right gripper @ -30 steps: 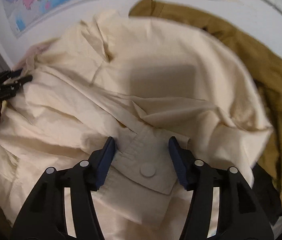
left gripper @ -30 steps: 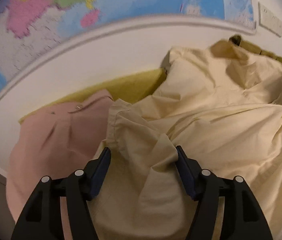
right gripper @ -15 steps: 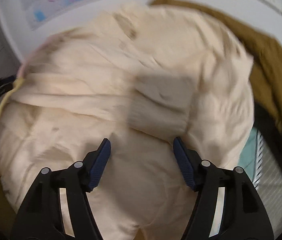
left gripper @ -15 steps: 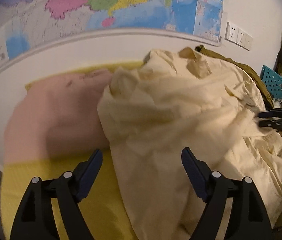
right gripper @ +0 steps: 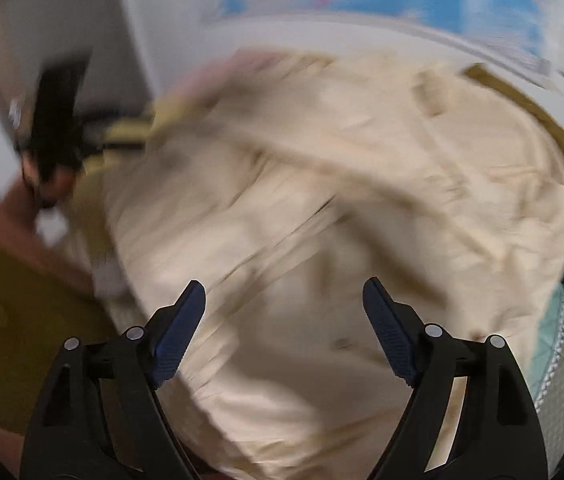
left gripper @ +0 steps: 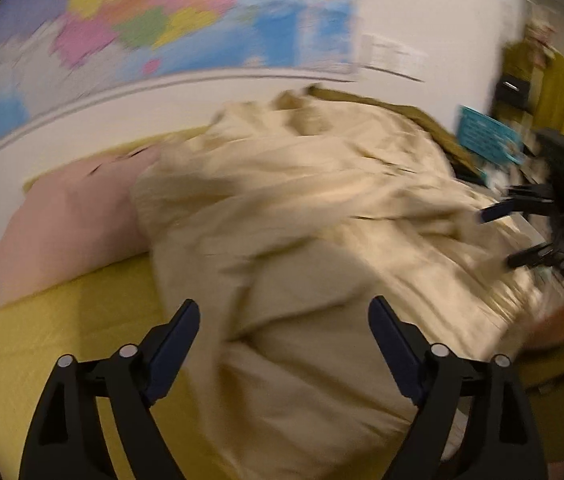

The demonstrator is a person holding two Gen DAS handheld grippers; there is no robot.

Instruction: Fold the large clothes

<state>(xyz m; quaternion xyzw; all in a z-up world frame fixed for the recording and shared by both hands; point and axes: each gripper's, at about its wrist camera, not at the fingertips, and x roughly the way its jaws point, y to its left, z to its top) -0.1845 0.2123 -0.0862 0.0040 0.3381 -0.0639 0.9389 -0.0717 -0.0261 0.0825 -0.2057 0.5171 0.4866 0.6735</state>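
The cream garment (left gripper: 302, 240) lies heaped ahead of both grippers; left gripper (left gripper: 284, 312) and right gripper (right gripper: 284, 294) hover over it, jaws spread wide, holding nothing.

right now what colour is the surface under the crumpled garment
Yellow surface under the cream garment; clearest in left wrist view.

wall map (left gripper: 186, 24) | white wall (left gripper: 434, 12) | yellow sheet (left gripper: 62, 332) | teal crate (left gripper: 486, 140)

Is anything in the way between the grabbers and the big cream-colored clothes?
Nothing visible. The cream garment lies right ahead of the open left hand-held gripper and the open right hand-held gripper, with no object between.
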